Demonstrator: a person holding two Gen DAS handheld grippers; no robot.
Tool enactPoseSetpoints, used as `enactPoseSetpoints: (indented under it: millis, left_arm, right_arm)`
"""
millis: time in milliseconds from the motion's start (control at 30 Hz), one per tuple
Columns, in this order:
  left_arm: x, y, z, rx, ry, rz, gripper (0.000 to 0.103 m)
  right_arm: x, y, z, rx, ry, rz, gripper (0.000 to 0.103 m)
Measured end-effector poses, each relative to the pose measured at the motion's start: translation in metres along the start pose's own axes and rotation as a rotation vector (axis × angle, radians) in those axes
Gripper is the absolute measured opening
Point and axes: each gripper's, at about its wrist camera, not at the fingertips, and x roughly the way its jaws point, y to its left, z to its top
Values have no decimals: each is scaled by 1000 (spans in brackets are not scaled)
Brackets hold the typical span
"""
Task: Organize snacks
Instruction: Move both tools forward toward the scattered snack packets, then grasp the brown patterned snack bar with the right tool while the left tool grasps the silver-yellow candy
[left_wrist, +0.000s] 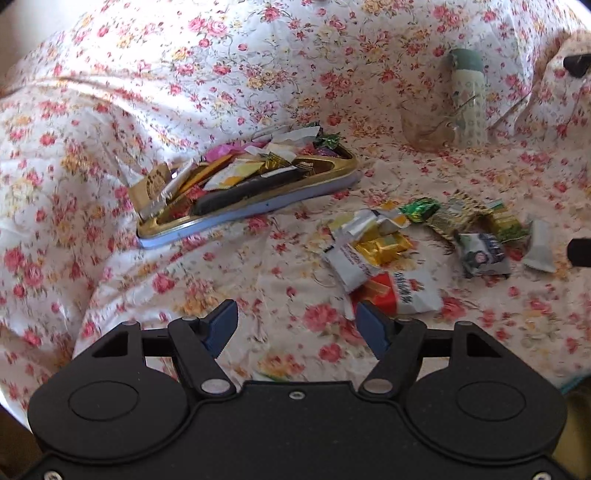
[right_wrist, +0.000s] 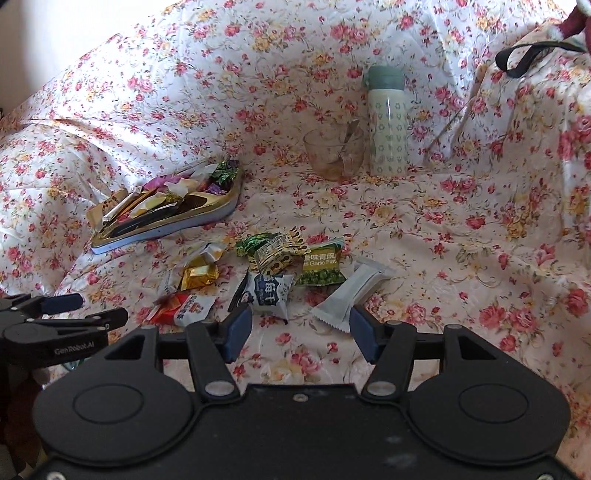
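A gold-rimmed blue tin tray (left_wrist: 255, 210) holds several wrapped snacks; it also shows in the right wrist view (right_wrist: 173, 229). Loose snacks lie on the floral cloth to its right: a red and white packet (left_wrist: 402, 291) (right_wrist: 184, 308), a gold wrapped sweet (left_wrist: 384, 247) (right_wrist: 199, 277), a green pea packet (right_wrist: 321, 264), a blue and white packet (right_wrist: 266, 291) and a plain white packet (right_wrist: 347, 295). My left gripper (left_wrist: 295, 326) is open and empty, just short of the red and white packet. My right gripper (right_wrist: 301, 330) is open and empty, just before the white packet.
A glass cup with a spoon (right_wrist: 334, 153) and a pale green bottle (right_wrist: 388, 122) stand at the back. The floral cloth (right_wrist: 461, 258) rises in folds behind and to the left. A black strap (right_wrist: 524, 55) lies at the far right.
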Motion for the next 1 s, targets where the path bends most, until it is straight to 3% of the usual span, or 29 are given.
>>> enactPoseSetpoints:
  millis: [567,767,1000]
  left_arm:
    - [62,11,22,4,13,-38,73]
    - [79,8,26,8,-46,-32,72]
    - [104,5,36,7,-58,-56,72]
  right_arm:
    - [73,0,26,32,33,56,62]
    - [92,11,33,21,32,108,62]
    - [125,21,41,12,65,103,62]
